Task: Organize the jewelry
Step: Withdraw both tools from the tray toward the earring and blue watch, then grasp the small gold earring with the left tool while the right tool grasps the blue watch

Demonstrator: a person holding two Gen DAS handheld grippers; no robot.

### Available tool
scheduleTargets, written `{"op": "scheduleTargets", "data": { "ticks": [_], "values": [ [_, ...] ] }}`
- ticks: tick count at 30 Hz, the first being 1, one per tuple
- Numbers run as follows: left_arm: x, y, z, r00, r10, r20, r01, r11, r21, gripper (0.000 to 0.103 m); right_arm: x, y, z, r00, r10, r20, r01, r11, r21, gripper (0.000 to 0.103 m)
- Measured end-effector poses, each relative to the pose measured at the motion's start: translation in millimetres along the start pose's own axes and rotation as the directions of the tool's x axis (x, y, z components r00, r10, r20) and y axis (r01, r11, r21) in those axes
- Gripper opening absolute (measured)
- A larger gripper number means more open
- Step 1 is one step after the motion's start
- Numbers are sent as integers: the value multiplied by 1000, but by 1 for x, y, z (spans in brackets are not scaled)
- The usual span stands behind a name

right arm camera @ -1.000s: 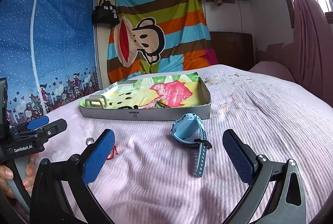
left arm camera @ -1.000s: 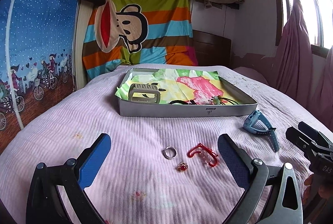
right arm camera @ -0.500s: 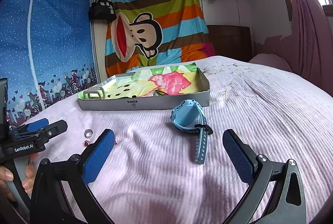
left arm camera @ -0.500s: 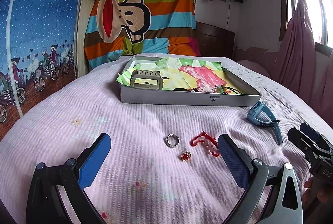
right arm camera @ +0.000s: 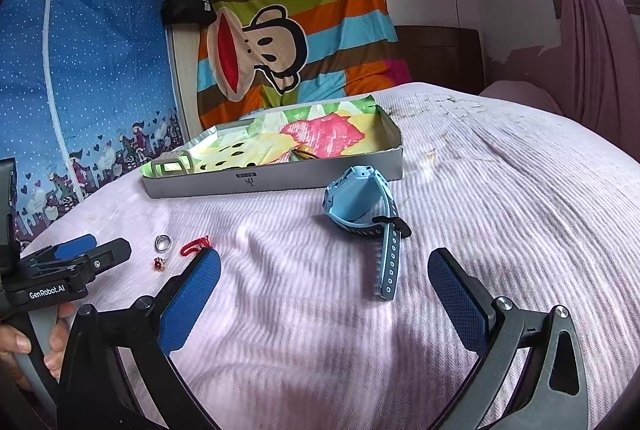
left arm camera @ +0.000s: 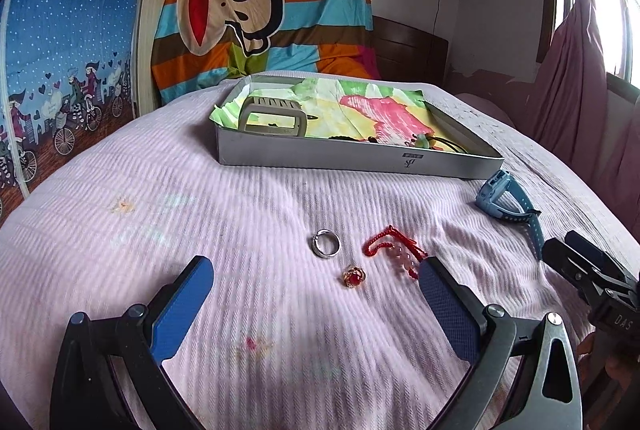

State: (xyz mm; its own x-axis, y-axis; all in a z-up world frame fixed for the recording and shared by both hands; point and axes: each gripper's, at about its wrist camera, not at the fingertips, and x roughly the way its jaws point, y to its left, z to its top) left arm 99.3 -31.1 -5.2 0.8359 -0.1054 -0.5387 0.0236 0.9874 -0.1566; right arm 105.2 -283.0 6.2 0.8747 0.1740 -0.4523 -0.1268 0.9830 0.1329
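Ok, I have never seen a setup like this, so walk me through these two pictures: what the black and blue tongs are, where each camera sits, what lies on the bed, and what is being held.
These are not robot arms. A person holds a handheld two-finger gripper in each hand, and each carries a wide-angle camera looking along its blue-padded fingers. One picture comes from the left gripper, the other from the right gripper; each also glimpses the other tool at its edge. Both are open and hold nothing. On the pink bedspread lie a silver ring, a small red-stone ring, a red cord bracelet and a blue watch. Behind them sits a shallow grey box lined with colourful paper, already holding a hair claw and some dark cords.
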Motion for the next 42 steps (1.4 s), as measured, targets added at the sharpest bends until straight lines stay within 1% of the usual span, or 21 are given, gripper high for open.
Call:
{"op": "scheduleTargets", "data": {
  "ticks": [1, 3, 4, 6, 7, 9, 14, 19, 21, 26, 31, 32, 38, 42],
  "values": [
    [1, -1, -1, 1000, -9, -4, 9, 1000, 4, 102, 4, 0, 0, 1000, 4, -14, -4, 1000, -2, 102],
    [3, -3, -1, 1000, -25, -15, 26, 1000, 14, 94, 10, 3, -1, 999, 9, -35, -10, 1000, -11, 102],
    [4, -4, -1, 999, -31, -22, 32, 999, 18, 91, 13, 4, -1, 999, 12, -45, -13, 1000, -16, 102],
    [7, -5, -1, 998, -44, -40, 45, 999, 21, 81, 19, 5, 0, 998, 17, -58, -18, 1000, -23, 102],
    [9, -5, -2, 998, -52, -48, 53, 998, 21, 79, 22, 4, 2, 998, 18, -61, -19, 1000, -23, 102],
    [11, -5, -2, 995, -71, -63, 72, 997, 18, 69, 29, 2, 5, 997, 23, -72, -24, 1000, -16, 102],
    [18, -8, -1, 989, -108, -100, 110, 994, 20, 56, 52, -6, 15, 993, 32, -110, -31, 999, 10, 102],
    [27, -9, -1, 983, -122, -139, 125, 992, 14, 44, 73, -2, 24, 993, 26, -118, -27, 1000, -8, 102],
    [29, -10, -2, 981, -125, -151, 128, 992, 10, 36, 80, 1, 26, 992, 30, -124, -32, 999, -13, 102],
    [34, -9, -3, 976, -135, -169, 137, 991, 1, 28, 101, 3, 33, 986, 30, -162, -33, 999, -16, 102],
    [37, -9, -5, 972, -144, -188, 145, 989, -5, 18, 115, 5, 33, 980, 74, -182, -78, 997, -14, 102],
    [38, -10, -5, 970, -147, -192, 149, 989, -6, 14, 117, 8, 33, 979, 83, -188, -88, 996, -22, 102],
    [40, -9, -6, 967, -160, -197, 161, 987, -15, 14, 120, 22, 27, 969, 124, -213, -141, 988, -66, 101],
    [39, -10, -7, 967, -161, -197, 161, 987, -16, 14, 119, 22, 26, 965, 154, -213, -169, 984, -54, 93]
  ]
}}
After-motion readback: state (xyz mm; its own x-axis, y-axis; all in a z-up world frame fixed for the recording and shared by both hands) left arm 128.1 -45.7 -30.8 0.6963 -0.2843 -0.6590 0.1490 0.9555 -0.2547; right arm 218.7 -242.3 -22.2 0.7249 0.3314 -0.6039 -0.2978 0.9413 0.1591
